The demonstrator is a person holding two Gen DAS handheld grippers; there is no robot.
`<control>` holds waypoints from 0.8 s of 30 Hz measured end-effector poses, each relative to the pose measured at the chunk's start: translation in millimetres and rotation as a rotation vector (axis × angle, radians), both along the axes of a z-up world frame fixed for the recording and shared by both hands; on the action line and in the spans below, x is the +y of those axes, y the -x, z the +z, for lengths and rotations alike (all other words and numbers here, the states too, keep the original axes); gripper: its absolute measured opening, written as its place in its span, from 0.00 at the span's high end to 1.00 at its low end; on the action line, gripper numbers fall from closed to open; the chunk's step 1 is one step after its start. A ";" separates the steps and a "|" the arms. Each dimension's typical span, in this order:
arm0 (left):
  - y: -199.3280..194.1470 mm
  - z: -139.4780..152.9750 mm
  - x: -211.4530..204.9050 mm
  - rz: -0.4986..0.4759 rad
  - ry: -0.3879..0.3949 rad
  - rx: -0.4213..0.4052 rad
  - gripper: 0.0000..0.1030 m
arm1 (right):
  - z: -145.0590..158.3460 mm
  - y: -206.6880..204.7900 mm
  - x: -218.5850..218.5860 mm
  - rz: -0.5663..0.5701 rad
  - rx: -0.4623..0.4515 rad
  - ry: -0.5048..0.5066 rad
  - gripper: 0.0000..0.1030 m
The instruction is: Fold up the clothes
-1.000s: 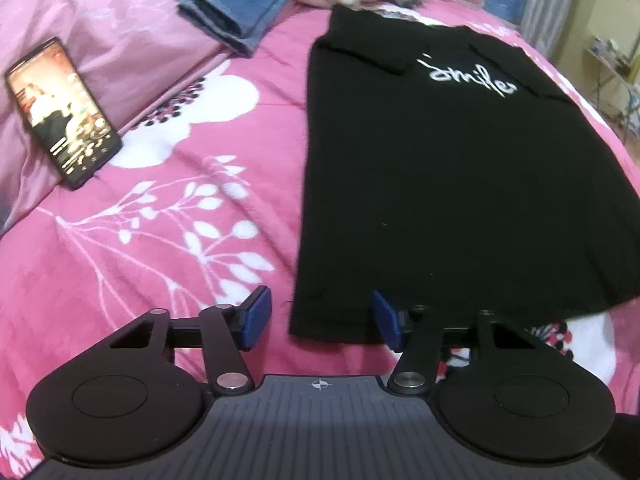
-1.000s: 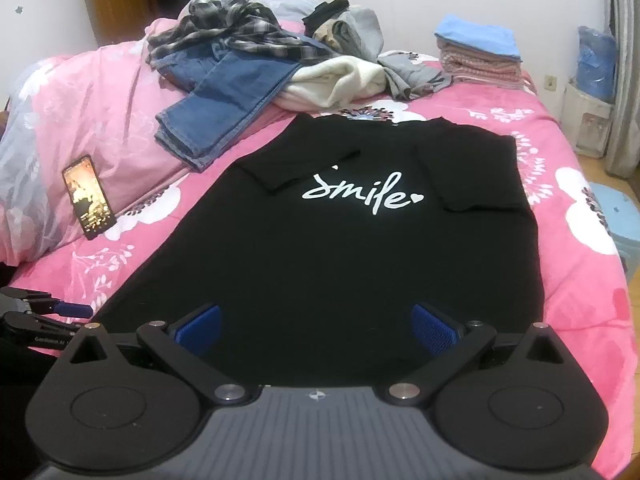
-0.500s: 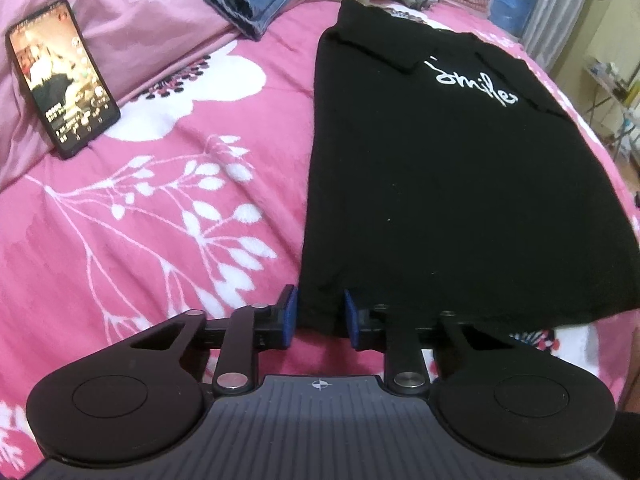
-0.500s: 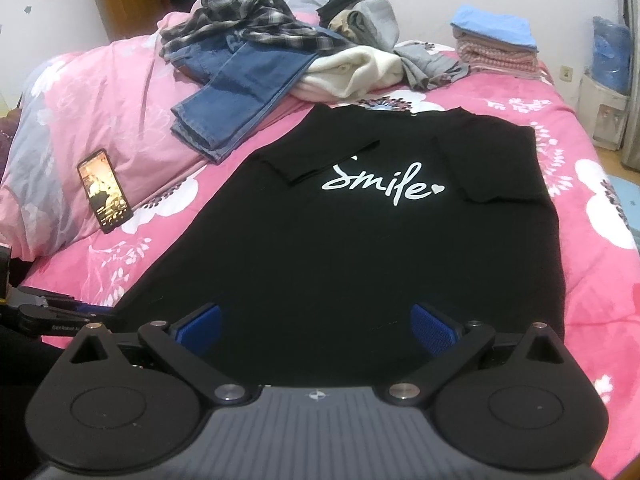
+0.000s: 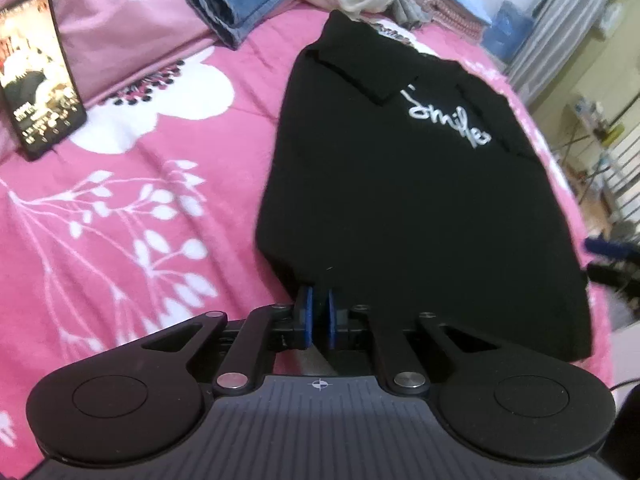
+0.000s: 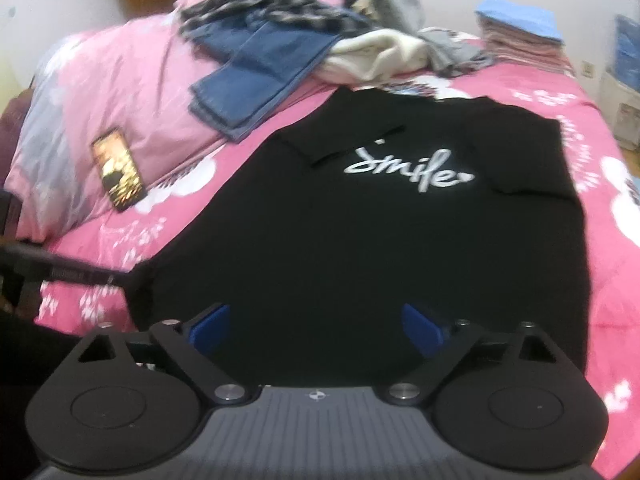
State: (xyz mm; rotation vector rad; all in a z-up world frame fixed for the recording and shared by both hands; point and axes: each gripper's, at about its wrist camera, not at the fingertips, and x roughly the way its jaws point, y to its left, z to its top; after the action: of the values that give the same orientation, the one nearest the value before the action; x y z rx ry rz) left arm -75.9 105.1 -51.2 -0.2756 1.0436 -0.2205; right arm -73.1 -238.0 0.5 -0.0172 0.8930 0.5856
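Right view alone shows clothes pile (image 6: pixel 304 28) beyond shirt (image 6: pixel 380 240). Left gripper (image 5: pixel 319 312) pinches shirt corner (hem); right gripper (image 6: pixel 316 324) closing, hem between pads, untouched.

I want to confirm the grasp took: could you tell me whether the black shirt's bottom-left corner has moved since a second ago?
Yes. The left gripper is shut on the black shirt, whose corner has lifted and bunched off the pink bedspread.
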 end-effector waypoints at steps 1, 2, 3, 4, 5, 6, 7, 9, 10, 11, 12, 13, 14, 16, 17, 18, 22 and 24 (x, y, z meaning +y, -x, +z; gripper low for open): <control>-2.5 0.3 0.0 0.001 0.015 0.007 0.95 | 0.0 -0.3 5.2 0.028 -0.002 0.000 0.17; -5.0 0.3 -0.2 0.002 0.026 0.014 0.95 | 0.0 -0.6 10.4 0.055 -0.005 -0.001 0.18; -7.5 0.3 -0.3 0.002 0.035 0.021 0.95 | 0.7 -1.1 17.7 0.095 -0.010 -0.006 0.20; -10.2 -0.2 -0.2 0.002 0.045 0.028 0.95 | 1.3 -1.5 24.8 0.130 -0.016 -0.010 0.23; -13.3 -1.1 0.5 0.006 0.060 0.039 0.95 | 0.3 -1.1 30.8 0.163 -0.020 -0.015 0.23; -16.1 -2.0 1.9 0.014 0.078 0.051 0.95 | -1.2 -0.3 39.3 0.207 -0.027 -0.022 0.24; -18.9 -2.9 3.3 0.023 0.096 0.062 0.95 | -2.9 0.2 49.1 0.250 -0.032 -0.028 0.26; -23.1 -3.1 6.9 0.044 0.131 0.079 0.95 | -7.1 1.3 69.7 0.325 -0.045 -0.037 0.26; -24.2 -2.6 9.5 0.055 0.145 0.085 0.95 | -9.4 2.0 80.5 0.357 -0.053 -0.040 0.26; -24.7 -2.1 12.2 0.066 0.158 0.091 0.95 | -11.8 2.6 91.3 0.390 -0.060 -0.044 0.26; -24.8 -1.7 14.8 0.075 0.169 0.097 0.95 | -15.0 2.8 102.0 0.413 -0.063 -0.049 0.26; -24.8 -1.4 17.4 0.084 0.182 0.105 0.95 | -18.1 2.9 112.7 0.437 -0.066 -0.054 0.26; -24.4 -1.2 19.9 0.092 0.195 0.113 0.95 | -21.3 3.0 123.5 0.460 -0.069 -0.059 0.26; -23.1 -0.6 24.0 0.104 0.211 0.124 0.95 | -28.6 2.1 142.7 0.499 -0.076 -0.059 0.26; -22.3 -0.6 26.0 0.110 0.222 0.128 0.95 | -32.2 1.1 149.8 0.515 -0.080 -0.056 0.27; -21.7 -0.8 28.0 0.117 0.235 0.133 0.95 | -35.7 1.6 156.8 0.531 -0.080 -0.054 0.30; -18.8 -2.9 35.4 0.142 0.284 0.151 0.95 | -50.2 4.4 178.9 0.566 -0.073 -0.003 0.48; -17.1 -5.0 38.8 0.153 0.312 0.159 0.95 | -55.4 6.3 182.1 0.566 -0.063 0.010 0.54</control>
State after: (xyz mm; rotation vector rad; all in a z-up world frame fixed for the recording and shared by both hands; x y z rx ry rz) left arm -58.8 143.9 -56.2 -0.6610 1.1385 -0.2256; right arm -79.3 -55.9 -54.9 -0.3041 0.8291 1.1009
